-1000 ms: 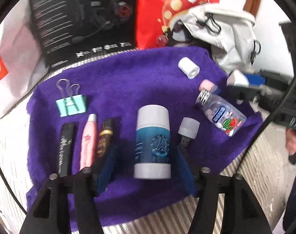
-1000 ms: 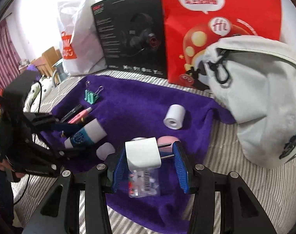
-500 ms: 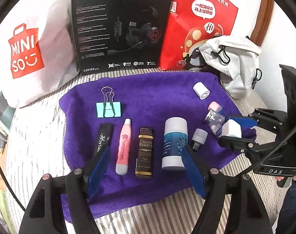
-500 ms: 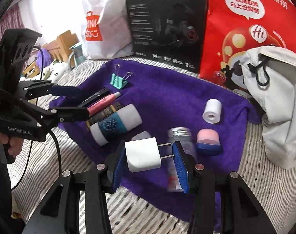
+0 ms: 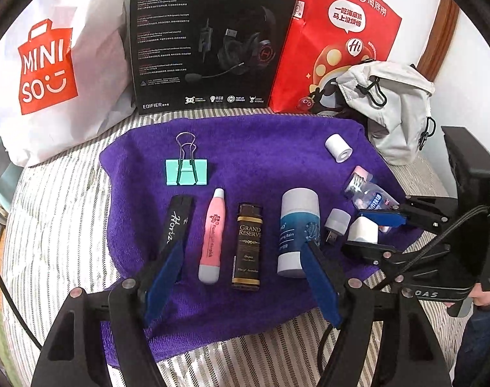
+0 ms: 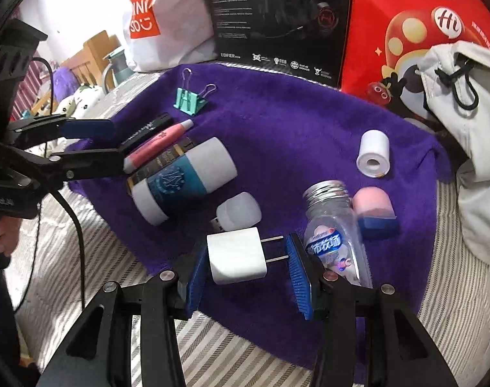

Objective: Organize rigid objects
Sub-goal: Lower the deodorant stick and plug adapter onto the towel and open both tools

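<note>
On a purple towel (image 5: 261, 148) lies a row: black tube (image 5: 177, 222), pink tube (image 5: 212, 242), dark Grand Reserve box (image 5: 249, 245), blue-white balm stick (image 5: 296, 229) and a small white USB light (image 5: 337, 224). Farther back is a teal binder clip (image 5: 186, 171). My left gripper (image 5: 241, 251) hovers open over the row's near ends, holding nothing. My right gripper (image 6: 246, 251) is shut on a white charger plug (image 6: 235, 254), above the towel's front edge beside the USB light (image 6: 240, 211). A clear bottle (image 6: 332, 225), a pink-blue cap (image 6: 372, 209) and a white roll (image 6: 373, 153) lie to the right.
A white Miniso bag (image 5: 51, 74), a black headset box (image 5: 212, 38) and a red bag (image 5: 335, 42) stand behind the towel. A grey drawstring pouch (image 5: 393, 109) sits at the back right. Striped bedding (image 5: 61, 225) surrounds the towel. A hand (image 6: 3, 235) holds the left gripper's handle.
My left gripper has pulled back and up from around the balm stick, widening its view. My right gripper has carried the charger plug leftward, close to the USB light.
</note>
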`<state>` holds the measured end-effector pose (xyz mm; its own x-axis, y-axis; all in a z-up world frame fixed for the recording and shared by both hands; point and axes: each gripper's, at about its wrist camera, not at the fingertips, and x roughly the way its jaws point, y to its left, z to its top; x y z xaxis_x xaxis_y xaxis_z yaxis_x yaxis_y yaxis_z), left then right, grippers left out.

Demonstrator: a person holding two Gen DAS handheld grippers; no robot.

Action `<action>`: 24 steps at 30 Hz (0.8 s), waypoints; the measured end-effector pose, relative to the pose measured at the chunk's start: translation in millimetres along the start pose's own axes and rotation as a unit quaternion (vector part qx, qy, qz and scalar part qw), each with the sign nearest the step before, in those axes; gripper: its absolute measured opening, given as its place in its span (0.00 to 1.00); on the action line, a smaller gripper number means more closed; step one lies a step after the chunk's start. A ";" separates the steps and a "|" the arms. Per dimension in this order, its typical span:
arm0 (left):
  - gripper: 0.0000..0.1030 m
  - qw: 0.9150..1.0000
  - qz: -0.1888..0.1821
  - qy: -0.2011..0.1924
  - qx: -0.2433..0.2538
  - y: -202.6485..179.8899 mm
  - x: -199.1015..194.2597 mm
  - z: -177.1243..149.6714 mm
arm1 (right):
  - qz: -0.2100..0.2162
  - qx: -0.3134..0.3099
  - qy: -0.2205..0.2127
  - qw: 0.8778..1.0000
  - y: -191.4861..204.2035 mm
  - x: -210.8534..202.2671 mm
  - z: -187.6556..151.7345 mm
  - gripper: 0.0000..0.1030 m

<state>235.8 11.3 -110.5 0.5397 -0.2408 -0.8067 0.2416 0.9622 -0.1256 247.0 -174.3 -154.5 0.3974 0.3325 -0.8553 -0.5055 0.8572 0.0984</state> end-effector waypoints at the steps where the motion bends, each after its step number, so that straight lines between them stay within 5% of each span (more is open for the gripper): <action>1: 0.71 1.000 -0.004 0.000 -0.001 0.6 0.1 0.3 | -0.002 -0.002 0.000 1.000 0.1 0.4 0.4 0.45; 14: 0.71 1.000 -0.020 -0.004 -0.008 7.5 -3.2 -1.0 | 0.014 0.003 0.029 0.999 -7.9 0.3 4.8 0.48; 24: 0.71 0.999 -0.031 -0.006 -0.017 7.5 -12.2 -5.9 | 0.005 0.020 0.011 1.000 -13.2 -30.4 -11.1 0.52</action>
<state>226.2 22.1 -105.0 0.5345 -0.3005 -0.7899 0.2467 0.9494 -0.1943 233.1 -200.1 -135.4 0.3752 0.3324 -0.8653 -0.4780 0.8692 0.1267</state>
